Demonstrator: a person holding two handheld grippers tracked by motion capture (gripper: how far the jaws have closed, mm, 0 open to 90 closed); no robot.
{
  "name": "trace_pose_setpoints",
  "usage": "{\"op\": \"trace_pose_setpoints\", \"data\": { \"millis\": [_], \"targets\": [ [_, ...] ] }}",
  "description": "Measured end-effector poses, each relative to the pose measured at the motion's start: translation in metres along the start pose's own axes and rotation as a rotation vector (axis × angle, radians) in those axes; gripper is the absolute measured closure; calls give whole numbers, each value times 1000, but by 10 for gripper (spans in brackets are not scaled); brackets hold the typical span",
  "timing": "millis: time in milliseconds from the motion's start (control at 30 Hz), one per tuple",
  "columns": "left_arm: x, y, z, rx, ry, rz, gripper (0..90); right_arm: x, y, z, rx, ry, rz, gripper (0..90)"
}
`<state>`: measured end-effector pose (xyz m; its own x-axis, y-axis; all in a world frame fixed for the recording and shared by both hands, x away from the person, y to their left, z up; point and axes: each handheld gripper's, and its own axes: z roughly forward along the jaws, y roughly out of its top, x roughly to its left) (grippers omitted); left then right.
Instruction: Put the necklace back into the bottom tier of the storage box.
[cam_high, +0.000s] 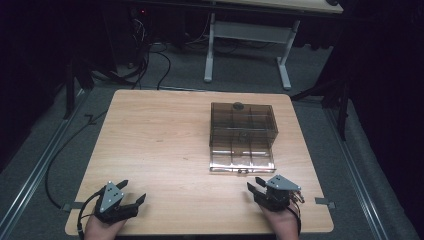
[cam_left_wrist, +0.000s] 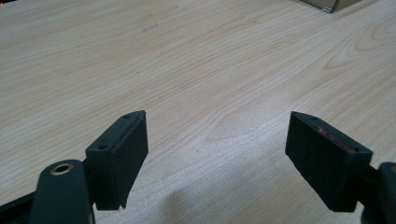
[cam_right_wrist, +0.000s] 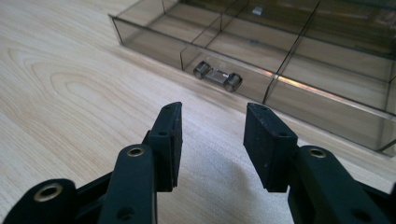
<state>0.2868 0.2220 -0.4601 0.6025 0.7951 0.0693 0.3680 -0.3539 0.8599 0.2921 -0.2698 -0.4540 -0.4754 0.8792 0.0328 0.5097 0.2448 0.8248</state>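
A smoky transparent drawer box is seen on the right half of the wooden table, with its bottom drawer pulled out toward the person. A small metal handle is fixed to the drawer front, and thin dividers split the drawer into compartments. In the right gripper view, bare wood lies between the jaws and the handle, and nothing blocks the way. The right gripper is held just in front of the drawer, its jaws partly spread with nothing between them. The left gripper is kept well apart at the table's near left corner, jaws spread wide over bare wood. A white desk frame and cables are seen on the floor beyond. No writing or label can be read
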Motion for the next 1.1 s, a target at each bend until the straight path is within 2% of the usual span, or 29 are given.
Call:
{"op": "trace_pose_setpoints", "data": {
  "millis": [200, 600, 800, 1100],
  "targets": [
    [-1, 0, 0, 0, 5, 4, 216, -1, -1, -1, -11, 5, 4, 561],
    [0, 0, 0, 4, 15, -3, 218, 2, -1, -7, -23, 13, -10, 617],
    [0, 0, 0, 4, 19, -7, 219, 1, -1, -15, -31, 0, -15, 621],
    [0, 0, 0, 6, 20, -9, 219, -10, -5, -30, -38, -41, -1, 618]
  ]
}}
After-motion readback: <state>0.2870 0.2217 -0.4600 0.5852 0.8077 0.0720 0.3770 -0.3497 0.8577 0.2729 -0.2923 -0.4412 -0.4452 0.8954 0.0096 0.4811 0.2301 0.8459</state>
